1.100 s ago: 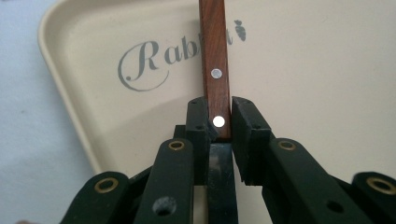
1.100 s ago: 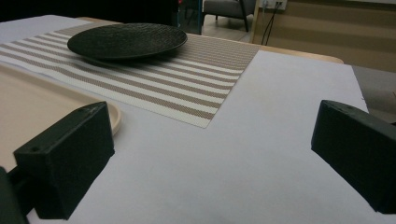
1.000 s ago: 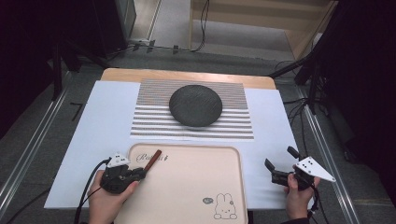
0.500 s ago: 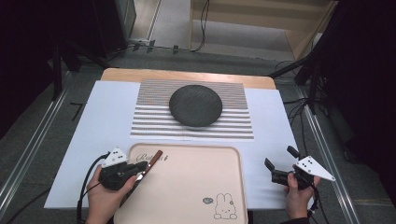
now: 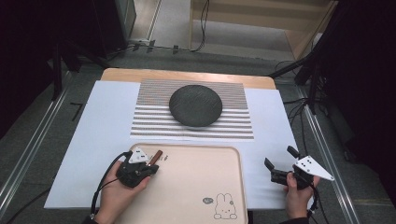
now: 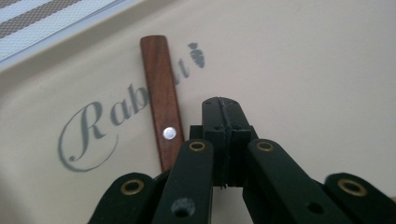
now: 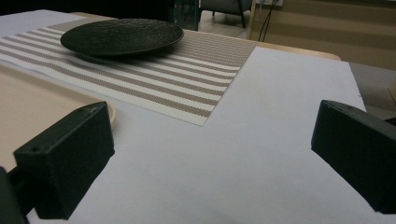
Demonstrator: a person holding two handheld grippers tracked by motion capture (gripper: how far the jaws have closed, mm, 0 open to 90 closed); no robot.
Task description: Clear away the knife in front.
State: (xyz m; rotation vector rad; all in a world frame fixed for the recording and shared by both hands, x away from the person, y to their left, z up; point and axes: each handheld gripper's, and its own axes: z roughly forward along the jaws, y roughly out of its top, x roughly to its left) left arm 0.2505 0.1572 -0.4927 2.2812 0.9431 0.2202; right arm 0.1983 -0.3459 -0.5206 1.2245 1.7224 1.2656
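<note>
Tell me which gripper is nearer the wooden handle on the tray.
Left. The left gripper, shut, sits right beside the wooden handle on the tray; whether it touches is unclear. The right gripper, open, hovers off the tray's right edge.

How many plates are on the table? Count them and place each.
1: a black plate on the striped placemat, beyond the rabbit tray. Nothing suggests another is hidden.

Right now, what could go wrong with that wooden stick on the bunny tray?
The left gripper has its jaws shut beside the wooden handle, not around it, so lifting now would probably leave it on the tray. Pushing sideways might slide the handle along the tray instead. The right gripper is open above the white sheet, too far away to help.
</note>
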